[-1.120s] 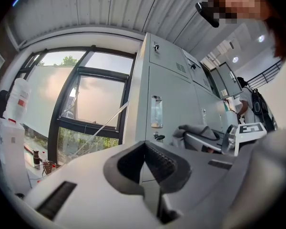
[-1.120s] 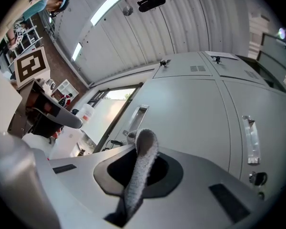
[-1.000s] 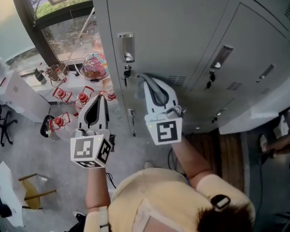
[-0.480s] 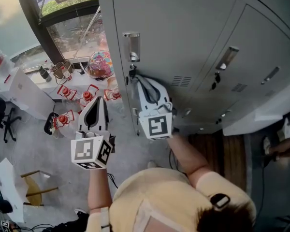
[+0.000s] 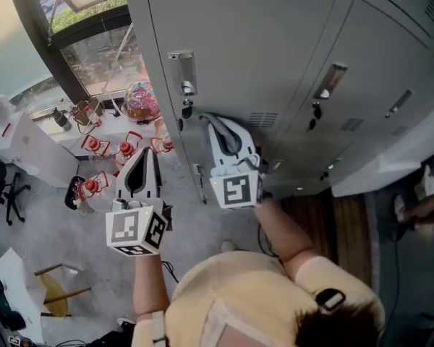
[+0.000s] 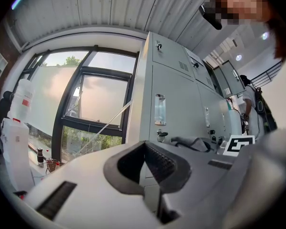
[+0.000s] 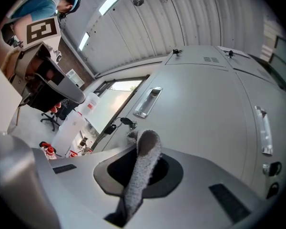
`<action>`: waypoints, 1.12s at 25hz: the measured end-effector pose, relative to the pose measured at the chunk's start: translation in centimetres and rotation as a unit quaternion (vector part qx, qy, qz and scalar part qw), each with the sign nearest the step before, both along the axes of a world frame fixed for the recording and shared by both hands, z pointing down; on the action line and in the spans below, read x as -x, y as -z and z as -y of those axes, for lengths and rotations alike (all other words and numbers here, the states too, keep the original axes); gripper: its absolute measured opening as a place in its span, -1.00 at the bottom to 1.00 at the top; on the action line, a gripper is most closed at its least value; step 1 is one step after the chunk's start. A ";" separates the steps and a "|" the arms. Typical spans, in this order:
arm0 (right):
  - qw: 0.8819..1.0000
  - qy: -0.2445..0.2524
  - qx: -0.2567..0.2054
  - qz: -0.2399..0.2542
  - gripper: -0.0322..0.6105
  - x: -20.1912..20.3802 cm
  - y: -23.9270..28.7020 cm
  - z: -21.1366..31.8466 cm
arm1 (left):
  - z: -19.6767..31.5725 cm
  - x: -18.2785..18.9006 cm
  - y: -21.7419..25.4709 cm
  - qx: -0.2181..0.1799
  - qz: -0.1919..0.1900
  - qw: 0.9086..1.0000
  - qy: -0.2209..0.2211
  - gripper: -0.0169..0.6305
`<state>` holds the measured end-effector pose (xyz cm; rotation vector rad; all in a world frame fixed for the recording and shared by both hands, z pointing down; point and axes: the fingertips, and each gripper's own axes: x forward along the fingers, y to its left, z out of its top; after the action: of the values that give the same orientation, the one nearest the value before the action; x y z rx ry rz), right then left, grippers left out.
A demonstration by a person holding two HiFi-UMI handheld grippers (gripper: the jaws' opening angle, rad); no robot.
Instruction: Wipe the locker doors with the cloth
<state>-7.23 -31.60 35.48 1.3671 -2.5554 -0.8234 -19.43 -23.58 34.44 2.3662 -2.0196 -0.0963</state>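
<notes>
Right gripper (image 5: 215,125) clamped on cloth (image 7: 142,171) at door (image 5: 275,42): press flat, sweep overlapping strokes, skirt the lock (image 5: 186,110). Left gripper (image 5: 148,154) closed, empty.

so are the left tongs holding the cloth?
No, the left tongs have nothing between their jaws in the left gripper view; the grey cloth is pinched in the right tongs.

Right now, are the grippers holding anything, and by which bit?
The right gripper pinches the grey cloth by a folded strip; the left gripper holds nothing.
</notes>
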 end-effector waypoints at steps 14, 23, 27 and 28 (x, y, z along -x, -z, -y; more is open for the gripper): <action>0.996 -0.086 -0.002 0.004 -0.85 -8.2 0.2 1.1 | 2.3 -5.6 -0.1 -0.001 -0.002 0.997 -0.071 -0.94; 0.991 -0.134 -0.004 0.003 -0.85 -12.5 0.5 1.6 | 3.5 -8.1 -0.3 0.002 -0.002 0.995 -0.104 -0.94; 0.989 -0.150 -0.005 0.001 -0.85 -13.8 0.5 1.7 | 3.9 -8.8 -0.3 0.003 -0.004 0.993 -0.114 -0.94; 0.988 -0.154 -0.005 0.001 -0.85 -14.1 0.5 1.8 | 4.0 -8.9 -0.4 0.004 -0.004 0.993 -0.117 -0.94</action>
<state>6.91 -33.38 34.98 1.7059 -2.2595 -0.7766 -10.50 -27.62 34.80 2.5710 -1.7205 -0.0920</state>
